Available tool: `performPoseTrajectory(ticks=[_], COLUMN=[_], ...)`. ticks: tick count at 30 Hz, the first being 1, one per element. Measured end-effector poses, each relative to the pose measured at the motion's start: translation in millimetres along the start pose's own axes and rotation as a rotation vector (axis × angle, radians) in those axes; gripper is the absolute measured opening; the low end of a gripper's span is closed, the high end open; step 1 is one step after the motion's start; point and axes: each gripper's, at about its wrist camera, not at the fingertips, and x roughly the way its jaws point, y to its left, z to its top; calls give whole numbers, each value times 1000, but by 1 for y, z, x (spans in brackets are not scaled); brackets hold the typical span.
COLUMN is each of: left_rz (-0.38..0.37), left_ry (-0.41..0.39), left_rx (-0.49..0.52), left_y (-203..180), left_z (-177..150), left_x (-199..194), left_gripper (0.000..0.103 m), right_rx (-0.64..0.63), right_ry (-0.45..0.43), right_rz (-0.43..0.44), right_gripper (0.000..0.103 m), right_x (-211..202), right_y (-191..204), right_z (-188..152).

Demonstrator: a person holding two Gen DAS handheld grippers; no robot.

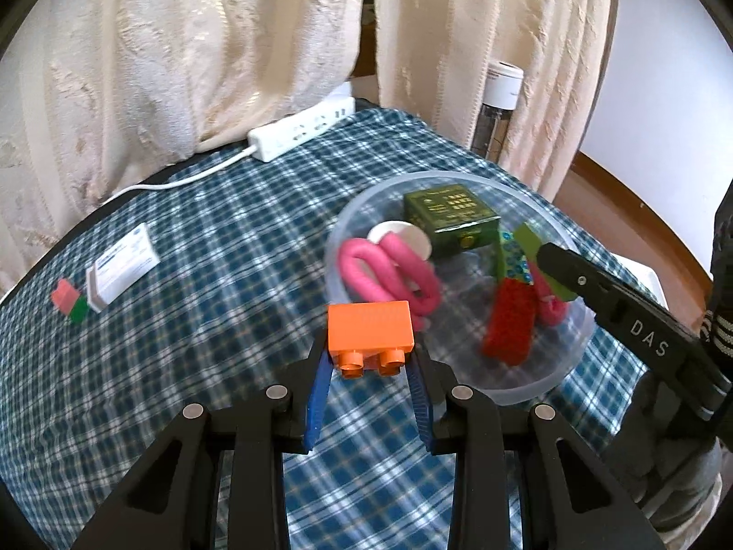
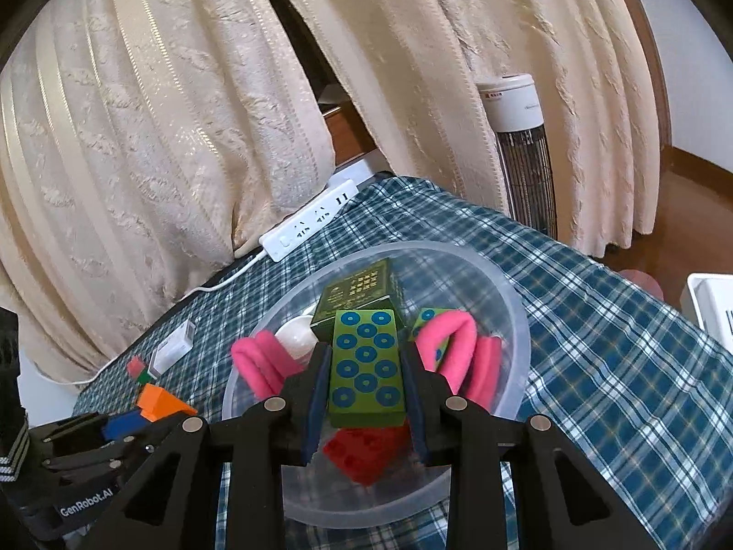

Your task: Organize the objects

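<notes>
Left tongs [image 1: 372,369] clamp orange brick [image 1: 370,331] just outside bowl [image 1: 540,385]. Right tongs [image 2: 366,405] grip dotted green block [image 2: 366,366] over bowl, hiding part of red brick [image 2: 366,453] beneath.

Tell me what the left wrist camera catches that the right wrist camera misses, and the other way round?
Only the left view shows the studs on the orange brick held by the left gripper. Only the right view shows the blue-dotted face of the green block held by the right gripper, plus a white bin at the right edge. Both show the clear bowl, pink foam rollers, dark green box, red brick, power strip, curtains and checked cloth.
</notes>
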Motion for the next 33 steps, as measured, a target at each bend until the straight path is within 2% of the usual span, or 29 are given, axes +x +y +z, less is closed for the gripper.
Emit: performPoseTrajectory(ticks=[16,20,33], left_rz=[-79,-75,-55], left_ry=[38,34,18], left_rx=[68,48,-8], left_y=[-42,-36,-9], left_z=[17,16,8], left_x=[25,23,13], left_gripper=[35,44,45], right_rx=[41,36,-12], right_ry=[-13,-10,-3], right_rz=[13,13,5], right_gripper=[32,32,32], right_x=[-4,-3,-1], right_y=[-15,-14,5], right_z=[5,4,2])
